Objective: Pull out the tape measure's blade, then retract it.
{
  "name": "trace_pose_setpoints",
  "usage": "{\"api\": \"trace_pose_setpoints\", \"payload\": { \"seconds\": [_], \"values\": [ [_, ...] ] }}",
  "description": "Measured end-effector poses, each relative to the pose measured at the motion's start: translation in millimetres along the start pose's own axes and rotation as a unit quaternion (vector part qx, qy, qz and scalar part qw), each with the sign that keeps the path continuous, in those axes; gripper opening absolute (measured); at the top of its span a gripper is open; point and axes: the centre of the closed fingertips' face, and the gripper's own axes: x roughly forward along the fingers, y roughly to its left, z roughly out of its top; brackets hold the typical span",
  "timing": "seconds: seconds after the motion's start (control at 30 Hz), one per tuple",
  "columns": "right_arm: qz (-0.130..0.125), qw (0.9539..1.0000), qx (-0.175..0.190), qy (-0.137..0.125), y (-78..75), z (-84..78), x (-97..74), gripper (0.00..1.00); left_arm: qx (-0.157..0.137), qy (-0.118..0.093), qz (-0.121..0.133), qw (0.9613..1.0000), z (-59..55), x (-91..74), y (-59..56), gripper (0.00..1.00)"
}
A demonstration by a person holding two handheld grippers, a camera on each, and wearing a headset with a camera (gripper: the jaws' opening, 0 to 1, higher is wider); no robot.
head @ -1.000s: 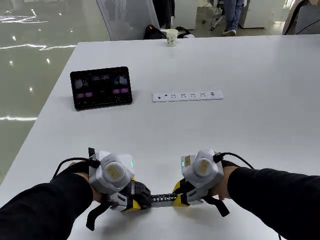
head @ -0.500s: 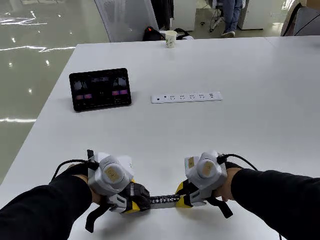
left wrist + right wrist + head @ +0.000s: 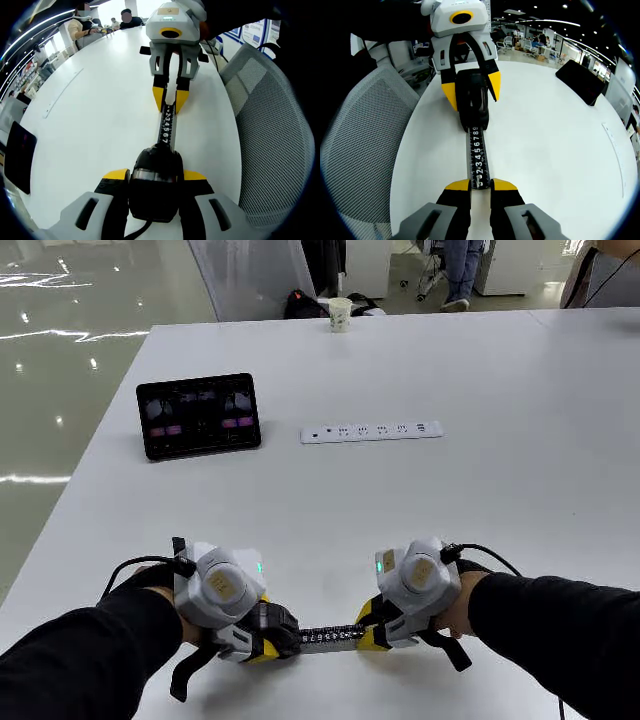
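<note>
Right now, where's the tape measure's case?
In the head view the case sits at the front of the table, clamped in the left gripper, its blade running right into the right gripper.

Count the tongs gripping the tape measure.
2. The left tongs clamp the case; the right tongs pinch the end of the blade pulled out between them. Nothing seems hidden.

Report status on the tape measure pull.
Left gripper shut on case. Right gripper shut on blade tip, short stretch out. Tablet and power strip far back, nothing in the way.
</note>
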Motion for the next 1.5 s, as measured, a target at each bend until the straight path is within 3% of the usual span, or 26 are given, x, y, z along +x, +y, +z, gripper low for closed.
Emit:
{"api": "trace_pose_setpoints", "payload": {
  "seconds": [1.5],
  "values": [
    [-0.007, 0.9999, -0.002, 0.011, -2.0, -24.9, -16.2, 0.11, -0.003, -0.007, 0.003, 1.0, 1.1, -0.8, 0.6, 0.33]
  ]
}}
